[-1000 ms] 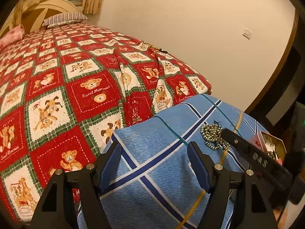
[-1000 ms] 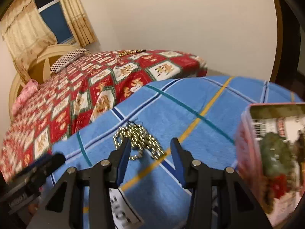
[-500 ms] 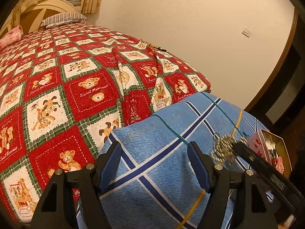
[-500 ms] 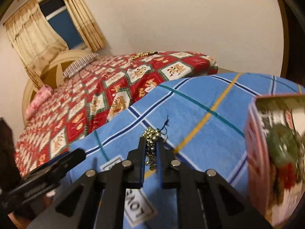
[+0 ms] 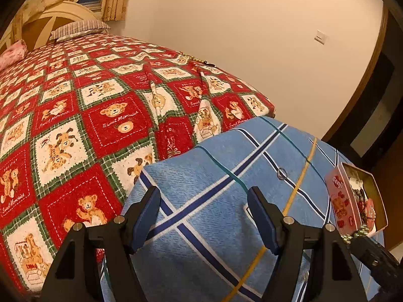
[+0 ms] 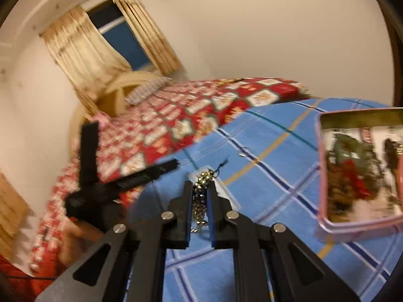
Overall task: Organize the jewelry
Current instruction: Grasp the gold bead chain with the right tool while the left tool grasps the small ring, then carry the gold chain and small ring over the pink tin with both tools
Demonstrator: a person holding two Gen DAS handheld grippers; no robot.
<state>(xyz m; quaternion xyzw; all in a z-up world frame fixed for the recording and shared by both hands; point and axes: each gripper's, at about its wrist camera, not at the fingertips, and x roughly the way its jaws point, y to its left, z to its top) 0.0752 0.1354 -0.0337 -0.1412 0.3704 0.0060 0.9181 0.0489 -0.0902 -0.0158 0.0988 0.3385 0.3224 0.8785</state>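
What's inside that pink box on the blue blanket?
The pink tin is open and full of jumbled things: something green, something red, dark bits and chains. The pile hides the bottom, and blur hides the details. The right claw holds a beaded chain nearby.

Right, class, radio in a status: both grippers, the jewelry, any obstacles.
Right gripper shut on beaded chain, lifted over blue checked cloth. Left gripper open, empty. Pink tin open to the right, path clear.

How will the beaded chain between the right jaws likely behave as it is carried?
The beaded chain is probably floppy: it bunches and dangles between the shut jaws. Loose ends may swing or snag on the pink tin. It looks light.
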